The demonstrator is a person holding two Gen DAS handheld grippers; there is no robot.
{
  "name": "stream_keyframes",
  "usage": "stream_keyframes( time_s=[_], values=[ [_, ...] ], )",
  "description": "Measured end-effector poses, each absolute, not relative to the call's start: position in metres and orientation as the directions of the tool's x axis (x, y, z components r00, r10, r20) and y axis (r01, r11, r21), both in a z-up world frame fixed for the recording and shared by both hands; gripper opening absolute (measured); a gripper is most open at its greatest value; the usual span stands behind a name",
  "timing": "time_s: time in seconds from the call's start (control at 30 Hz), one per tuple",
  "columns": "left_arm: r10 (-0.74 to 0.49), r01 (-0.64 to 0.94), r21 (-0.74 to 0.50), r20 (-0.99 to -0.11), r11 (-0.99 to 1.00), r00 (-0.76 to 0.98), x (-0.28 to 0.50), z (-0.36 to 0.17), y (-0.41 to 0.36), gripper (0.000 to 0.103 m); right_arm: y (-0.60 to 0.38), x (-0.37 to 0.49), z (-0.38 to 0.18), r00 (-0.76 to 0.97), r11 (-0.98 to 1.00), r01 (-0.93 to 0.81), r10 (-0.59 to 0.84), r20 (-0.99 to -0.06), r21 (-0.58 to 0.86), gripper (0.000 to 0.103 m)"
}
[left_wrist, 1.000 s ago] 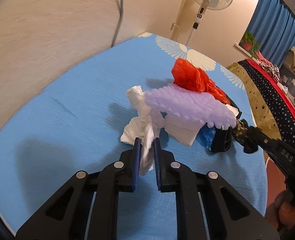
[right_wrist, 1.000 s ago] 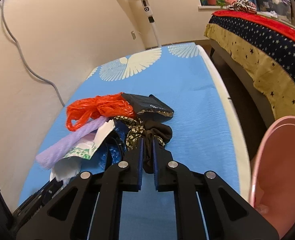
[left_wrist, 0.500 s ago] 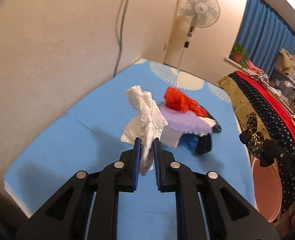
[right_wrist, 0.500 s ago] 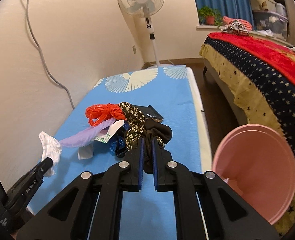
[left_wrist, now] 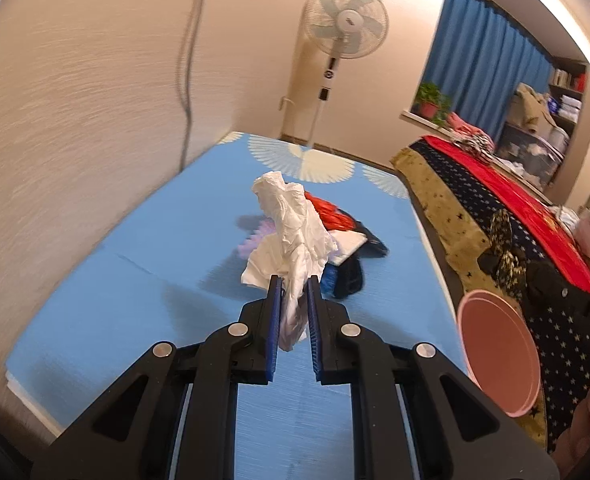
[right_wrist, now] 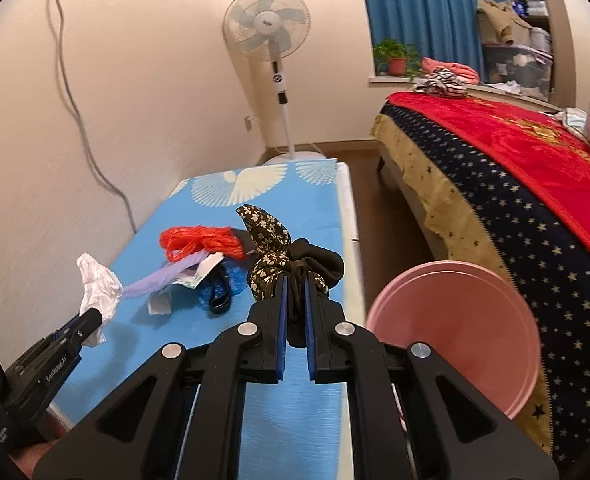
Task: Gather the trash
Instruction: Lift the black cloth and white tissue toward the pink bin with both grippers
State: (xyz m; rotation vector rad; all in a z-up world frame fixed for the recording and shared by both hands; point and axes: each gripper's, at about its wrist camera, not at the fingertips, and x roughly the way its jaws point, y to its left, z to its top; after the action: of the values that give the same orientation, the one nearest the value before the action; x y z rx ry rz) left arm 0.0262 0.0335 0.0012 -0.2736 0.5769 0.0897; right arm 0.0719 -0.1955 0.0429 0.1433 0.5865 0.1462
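My left gripper (left_wrist: pixel 294 284) is shut on a crumpled white tissue (left_wrist: pixel 291 224) and holds it above the blue table (left_wrist: pixel 135 300). My right gripper (right_wrist: pixel 294 280) is shut on a dark floral cloth scrap (right_wrist: pixel 271 252), lifted above the table; it also shows at the right of the left wrist view (left_wrist: pixel 503 256). The left gripper with the tissue (right_wrist: pixel 97 284) shows at the left of the right wrist view. A pile stays on the table: red plastic bag (right_wrist: pixel 199 240), purple foam sheet (right_wrist: pixel 155 280), blue wrapper (right_wrist: pixel 231 280), black item (right_wrist: pixel 217 300). A pink bin (right_wrist: pixel 455 332) stands right of the table.
A bed with a red and starred blanket (right_wrist: pixel 515 184) lies to the right. A standing fan (right_wrist: pixel 271 36) is at the far end of the table. A cable (right_wrist: pixel 83 132) runs down the wall on the left.
Both grippers have risen and pulled back from the pile, each carrying its piece. The pink bin has come into view in both views.
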Motion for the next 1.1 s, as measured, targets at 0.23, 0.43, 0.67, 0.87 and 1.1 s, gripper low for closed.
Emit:
stream_keyframes(
  time_s=[0.23,0.43,0.67,0.87,1.1],
  values=[
    [-0.039,-0.094,-0.215,-0.542,0.972,0.839,0.027,0.002,0.012,0.013,-0.208,0.064,0.047,0.835,0.982,-0.072,0.154,-0.528,0.172,0.008],
    [-0.060,-0.065,-0.209,-0.543,0.976,0.838,0.030,0.000,-0.003,0.013,-0.215,0.063,0.048,0.840,0.983,-0.057,0.140,-0.525,0.172,0.008],
    [-0.078,-0.034,-0.194,-0.540,0.980,0.838,0.035,-0.001,-0.017,0.013,-0.222,0.064,0.045,0.842,0.984,-0.039,0.127,-0.525,0.176,0.008],
    [-0.094,-0.010,-0.185,-0.541,0.983,0.835,0.041,-0.002,-0.027,0.013,-0.229,0.066,0.042,0.842,0.984,-0.023,0.114,-0.527,0.175,0.008],
    [-0.122,0.023,-0.187,-0.537,0.982,0.835,0.046,-0.004,-0.041,0.013,-0.238,0.066,0.041,0.846,0.985,0.006,0.086,-0.526,0.171,0.008]
  ],
)
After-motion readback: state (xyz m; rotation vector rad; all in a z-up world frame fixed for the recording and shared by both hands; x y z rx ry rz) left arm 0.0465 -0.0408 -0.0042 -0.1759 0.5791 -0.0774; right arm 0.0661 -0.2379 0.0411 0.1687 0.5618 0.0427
